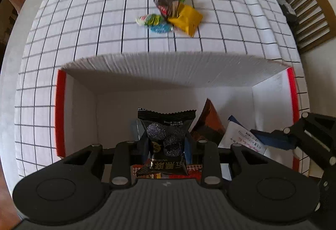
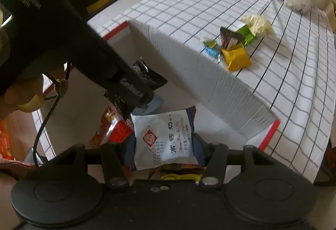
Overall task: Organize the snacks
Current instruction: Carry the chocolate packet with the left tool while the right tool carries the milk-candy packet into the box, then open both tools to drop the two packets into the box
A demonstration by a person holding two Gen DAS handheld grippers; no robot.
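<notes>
Box (image 1: 79, 91) holds red and brown packets. Left gripper (image 1: 166, 146) clamps black sesame packet (image 1: 166, 135) above it; right gripper (image 2: 166, 146) clamps white milk-candy packet (image 2: 163, 137)

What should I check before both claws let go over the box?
1. Left claw grips black sesame packet: ok.
2. Right claw grips white milk packet: ok.
3. Both packets over the open box: ok.
4. Room among snacks already in the box: cannot tell.
5. Claws clear of each other: ok, but close.
6. Loose pile on the tablecloth still to sort: not ok.
</notes>
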